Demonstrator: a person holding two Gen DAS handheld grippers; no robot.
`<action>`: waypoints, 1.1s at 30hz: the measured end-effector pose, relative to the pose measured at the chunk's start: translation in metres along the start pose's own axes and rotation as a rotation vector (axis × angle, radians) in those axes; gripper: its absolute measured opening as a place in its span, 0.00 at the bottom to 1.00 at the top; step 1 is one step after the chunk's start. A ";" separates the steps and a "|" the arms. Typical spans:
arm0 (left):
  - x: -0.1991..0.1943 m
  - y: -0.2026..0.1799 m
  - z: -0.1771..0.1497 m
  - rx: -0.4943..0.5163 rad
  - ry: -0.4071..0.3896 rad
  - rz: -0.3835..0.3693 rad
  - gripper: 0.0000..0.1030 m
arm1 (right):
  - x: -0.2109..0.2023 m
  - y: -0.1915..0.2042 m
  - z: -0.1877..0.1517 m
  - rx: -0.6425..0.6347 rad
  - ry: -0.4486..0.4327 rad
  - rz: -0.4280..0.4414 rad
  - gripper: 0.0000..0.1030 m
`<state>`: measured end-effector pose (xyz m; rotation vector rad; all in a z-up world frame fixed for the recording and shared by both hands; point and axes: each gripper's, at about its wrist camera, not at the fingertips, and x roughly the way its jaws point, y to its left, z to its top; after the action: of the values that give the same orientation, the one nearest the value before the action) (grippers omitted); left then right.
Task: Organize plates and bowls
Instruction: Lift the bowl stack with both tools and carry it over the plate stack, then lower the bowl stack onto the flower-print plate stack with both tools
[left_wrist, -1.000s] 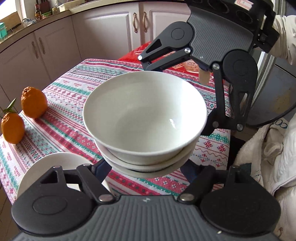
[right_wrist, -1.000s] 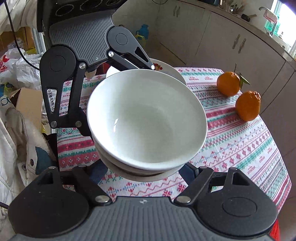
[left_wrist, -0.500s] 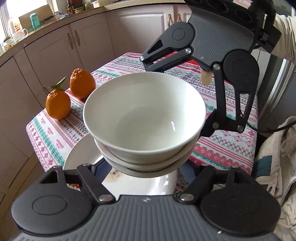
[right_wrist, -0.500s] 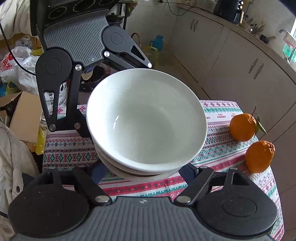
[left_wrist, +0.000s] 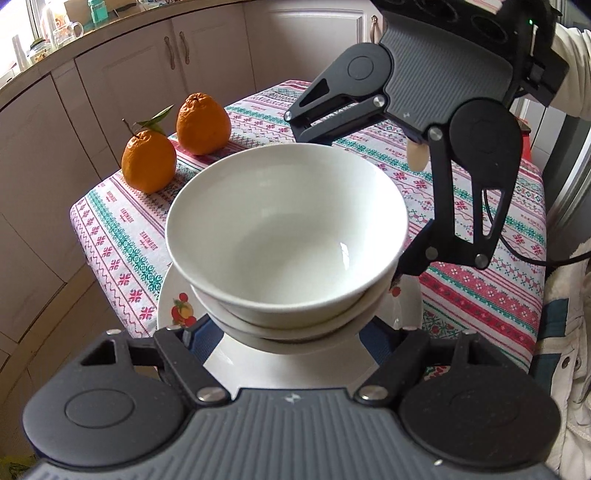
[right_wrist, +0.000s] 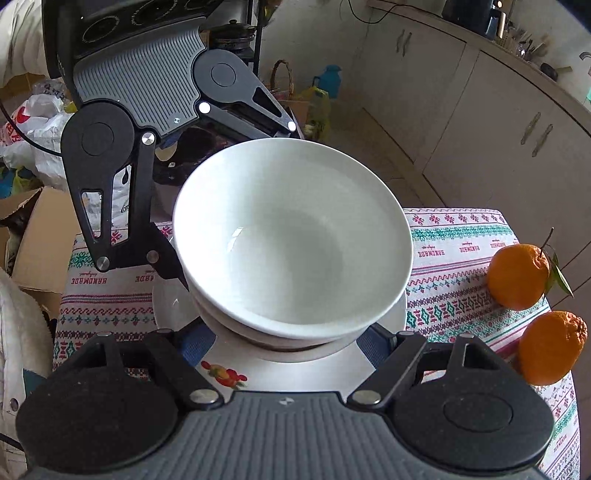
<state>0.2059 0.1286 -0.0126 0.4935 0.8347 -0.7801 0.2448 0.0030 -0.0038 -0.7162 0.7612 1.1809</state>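
Note:
A stack of white bowls (left_wrist: 288, 236) hangs in the air, gripped from opposite sides by both grippers. My left gripper (left_wrist: 291, 334) is shut on the lower bowls from the near side, its fingertips hidden beneath them. The right gripper's fingers (left_wrist: 417, 254) clamp the far side. In the right wrist view the same stack of bowls (right_wrist: 295, 243) fills the middle, with my right gripper (right_wrist: 291, 341) shut on it and the left gripper's fingers (right_wrist: 166, 266) opposite. Directly below lies a white plate (left_wrist: 173, 306) with a fruit motif, seen again as the plate (right_wrist: 236, 373).
Two oranges (left_wrist: 149, 160) (left_wrist: 202, 123) sit near the corner of the patterned tablecloth (left_wrist: 122, 229); the same oranges (right_wrist: 517, 277) (right_wrist: 550, 347) show at the right. Kitchen cabinets (left_wrist: 122, 74) stand beyond. A person's white sleeve (left_wrist: 576, 74) is at top right. Bags and a cardboard box (right_wrist: 40, 236) lie on the floor.
Both grippers have carried the bowl stack sideways across the table. It now hangs over the fruit-patterned plate, which lay off to the side before. The grips have not changed.

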 end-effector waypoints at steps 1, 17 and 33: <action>0.001 0.001 0.000 -0.002 0.001 -0.001 0.77 | 0.001 -0.001 0.000 0.004 0.000 0.004 0.83; 0.003 0.007 -0.001 -0.006 -0.007 -0.004 0.77 | 0.015 -0.020 -0.005 0.071 -0.013 0.055 0.84; -0.012 -0.005 -0.008 -0.017 -0.067 0.104 0.92 | 0.000 -0.018 -0.008 0.122 -0.077 0.046 1.00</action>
<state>0.1933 0.1358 -0.0082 0.4890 0.7474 -0.6897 0.2609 -0.0078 -0.0062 -0.5515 0.7821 1.1861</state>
